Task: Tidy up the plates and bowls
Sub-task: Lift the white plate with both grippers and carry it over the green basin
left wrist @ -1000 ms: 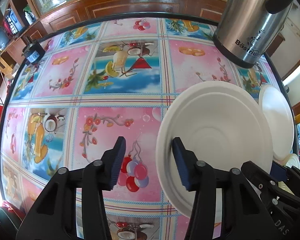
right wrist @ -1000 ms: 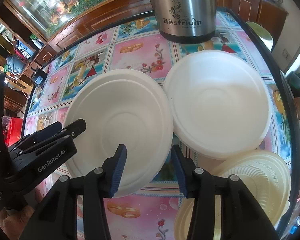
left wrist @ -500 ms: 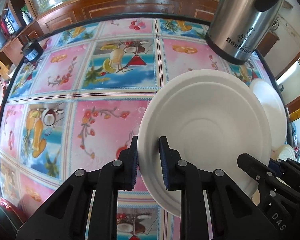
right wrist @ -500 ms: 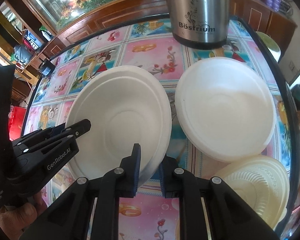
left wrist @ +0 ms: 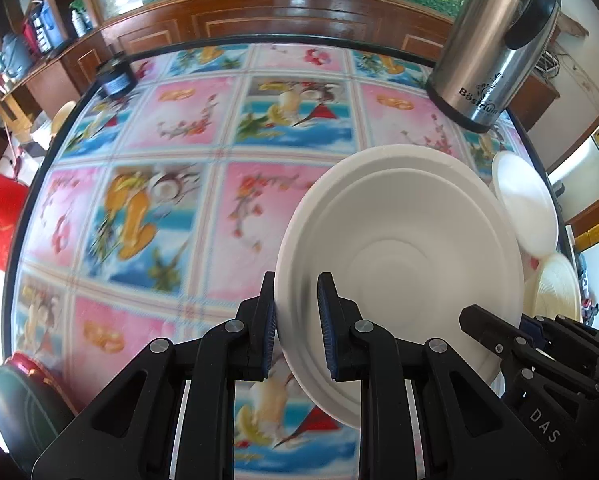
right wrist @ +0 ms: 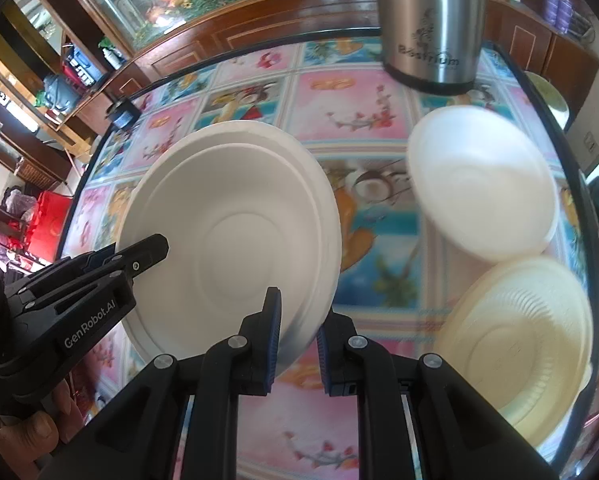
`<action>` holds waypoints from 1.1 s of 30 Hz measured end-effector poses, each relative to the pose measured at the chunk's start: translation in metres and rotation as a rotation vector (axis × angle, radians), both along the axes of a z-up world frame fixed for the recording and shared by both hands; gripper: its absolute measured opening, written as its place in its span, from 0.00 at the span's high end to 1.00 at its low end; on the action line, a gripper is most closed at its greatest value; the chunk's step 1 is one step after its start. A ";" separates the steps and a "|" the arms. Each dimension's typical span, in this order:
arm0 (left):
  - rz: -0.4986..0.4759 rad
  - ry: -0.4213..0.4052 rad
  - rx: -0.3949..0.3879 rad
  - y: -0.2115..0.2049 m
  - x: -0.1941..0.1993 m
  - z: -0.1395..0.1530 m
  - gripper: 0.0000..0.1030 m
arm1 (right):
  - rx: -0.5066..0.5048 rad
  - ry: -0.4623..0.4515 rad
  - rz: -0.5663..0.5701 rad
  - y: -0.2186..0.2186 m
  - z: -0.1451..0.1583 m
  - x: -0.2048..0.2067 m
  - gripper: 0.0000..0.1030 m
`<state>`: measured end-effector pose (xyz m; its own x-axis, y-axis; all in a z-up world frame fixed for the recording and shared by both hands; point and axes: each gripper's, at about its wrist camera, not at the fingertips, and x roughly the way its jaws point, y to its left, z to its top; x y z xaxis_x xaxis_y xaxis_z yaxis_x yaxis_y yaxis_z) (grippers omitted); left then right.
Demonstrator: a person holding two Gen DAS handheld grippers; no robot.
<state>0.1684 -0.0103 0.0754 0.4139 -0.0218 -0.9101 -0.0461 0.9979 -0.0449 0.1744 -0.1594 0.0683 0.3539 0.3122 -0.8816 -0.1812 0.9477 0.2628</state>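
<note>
- My left gripper point(left wrist: 295, 320) clamps the big plate point(left wrist: 403, 264) at its 9 o'clock rim; my right gripper point(right wrist: 297, 334) clamps its 5 o'clock rim.
- Plate sits tilted over the table point(left wrist: 179, 184).
- Kettle point(right wrist: 431, 24) behind at 12 o'clock.
- Second plate point(right wrist: 483, 184) at 3 o'clock of the held one, apart.
- Ribbed bowl point(right wrist: 523, 340) before it, rims overlapping.
- Small jar point(left wrist: 115, 80) at 10 o'clock, table edge.

The steel flask point(left wrist: 495, 40) reads "Bestrium"; the left gripper point(right wrist: 99, 276) "GenRobot.AI", the right gripper point(left wrist: 547, 384) "DAS".
</note>
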 end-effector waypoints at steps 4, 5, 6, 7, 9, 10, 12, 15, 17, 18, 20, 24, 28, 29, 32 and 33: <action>0.019 -0.010 -0.005 0.018 -0.021 0.008 0.81 | -0.011 0.003 0.028 0.017 0.001 -0.013 0.85; 0.022 -0.013 -0.007 0.022 -0.027 0.010 0.81 | -0.010 0.003 0.034 0.021 0.002 -0.018 0.85; 0.027 -0.018 -0.009 0.027 -0.032 0.012 0.81 | -0.009 0.002 0.038 0.025 0.004 -0.022 0.85; 0.032 -0.022 -0.010 0.031 -0.037 0.014 0.81 | -0.011 -0.001 0.043 0.030 0.006 -0.027 0.85; 0.046 -0.032 -0.009 0.041 -0.050 0.019 0.81 | -0.015 -0.005 0.053 0.038 0.009 -0.034 0.85; 0.055 -0.034 -0.010 0.047 -0.056 0.021 0.81 | -0.017 -0.006 0.059 0.043 0.010 -0.038 0.85; 0.070 -0.036 -0.014 0.058 -0.069 0.024 0.81 | -0.019 -0.009 0.073 0.052 0.013 -0.046 0.85; 0.095 -0.040 -0.006 0.077 -0.088 0.028 0.81 | -0.019 -0.018 0.099 0.069 0.019 -0.059 0.85; 0.106 -0.040 -0.006 0.087 -0.098 0.029 0.81 | -0.014 -0.020 0.121 0.081 0.023 -0.067 0.85; 0.113 -0.038 -0.007 0.094 -0.103 0.030 0.81 | -0.020 -0.022 0.131 0.087 0.024 -0.070 0.84; 0.132 -0.041 -0.010 0.106 -0.113 0.033 0.81 | -0.033 -0.036 0.156 0.101 0.029 -0.076 0.83; 0.166 -0.056 -0.006 0.130 -0.130 0.041 0.81 | -0.030 -0.056 0.195 0.123 0.038 -0.087 0.83; 0.197 -0.073 -0.013 0.152 -0.146 0.050 0.81 | -0.036 -0.076 0.239 0.147 0.045 -0.098 0.83; 0.204 -0.078 -0.012 0.157 -0.149 0.052 0.81 | -0.035 -0.081 0.252 0.154 0.047 -0.101 0.83; 0.223 -0.089 -0.010 0.171 -0.160 0.058 0.81 | -0.036 -0.086 0.278 0.169 0.049 -0.106 0.83; 0.229 -0.090 -0.012 0.176 -0.163 0.059 0.81 | -0.037 -0.088 0.286 0.174 0.049 -0.108 0.83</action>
<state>0.0050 0.1659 0.1340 0.4883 0.0716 -0.8697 -0.2662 0.9614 -0.0703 0.0664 0.0143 0.1176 0.3315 0.3782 -0.8643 -0.4627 0.8636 0.2004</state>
